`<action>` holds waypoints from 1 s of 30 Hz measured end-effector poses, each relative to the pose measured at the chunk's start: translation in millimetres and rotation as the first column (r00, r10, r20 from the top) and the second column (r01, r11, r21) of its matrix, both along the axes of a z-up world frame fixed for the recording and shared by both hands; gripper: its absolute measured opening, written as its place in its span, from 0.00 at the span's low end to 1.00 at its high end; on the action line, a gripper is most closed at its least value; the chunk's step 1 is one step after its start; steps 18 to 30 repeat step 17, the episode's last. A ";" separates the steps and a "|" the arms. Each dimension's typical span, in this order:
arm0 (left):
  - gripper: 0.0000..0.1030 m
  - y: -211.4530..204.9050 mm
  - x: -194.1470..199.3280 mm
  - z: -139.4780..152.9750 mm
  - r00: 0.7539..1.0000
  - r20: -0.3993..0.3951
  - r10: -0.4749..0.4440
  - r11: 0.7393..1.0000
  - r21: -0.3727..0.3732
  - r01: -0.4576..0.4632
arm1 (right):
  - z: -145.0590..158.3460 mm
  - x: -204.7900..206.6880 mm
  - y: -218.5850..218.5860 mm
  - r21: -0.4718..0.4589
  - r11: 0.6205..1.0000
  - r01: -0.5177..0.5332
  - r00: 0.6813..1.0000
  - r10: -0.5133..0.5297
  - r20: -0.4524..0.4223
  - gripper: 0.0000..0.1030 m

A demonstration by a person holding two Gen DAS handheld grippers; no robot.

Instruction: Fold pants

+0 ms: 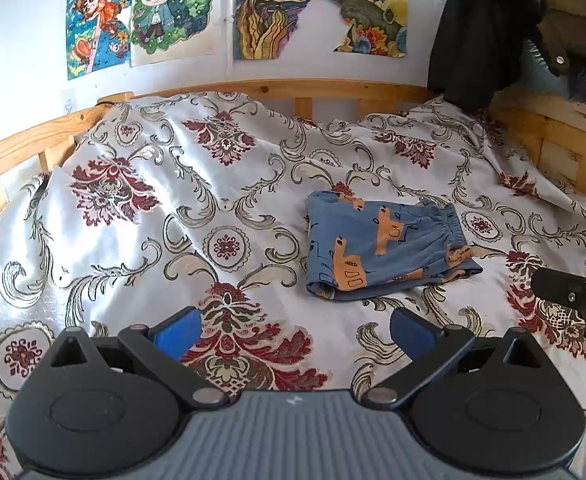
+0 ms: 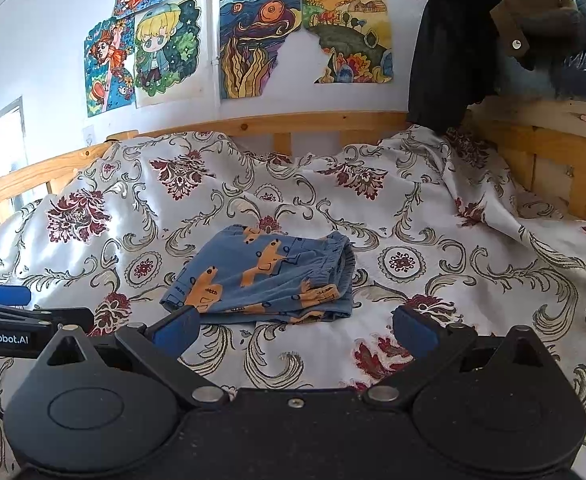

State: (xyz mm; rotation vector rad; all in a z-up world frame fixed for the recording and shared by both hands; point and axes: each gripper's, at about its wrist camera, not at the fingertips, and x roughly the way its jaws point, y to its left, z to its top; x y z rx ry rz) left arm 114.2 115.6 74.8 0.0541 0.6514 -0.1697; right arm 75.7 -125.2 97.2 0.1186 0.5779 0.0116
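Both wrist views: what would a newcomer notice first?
Probably the small blue pants with orange animal prints, lying folded in a compact bundle mid-bed on the floral bedspread. Next, the colourful drawings taped to the white wall above the wooden bed rail. Both the left gripper and the right gripper hang open, short of the pants and holding nothing.

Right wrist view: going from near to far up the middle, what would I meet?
Right hand-held gripper → folded pants → flowered bedspread → wooden bed rail → drawings on the wall.
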 end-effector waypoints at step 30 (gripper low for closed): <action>1.00 1.9 -1.8 1.8 1.000 -0.012 -0.027 0.999 -0.034 0.026 | -1.8 -0.6 2.9 -0.006 1.000 -0.010 1.000 0.010 -0.003 0.99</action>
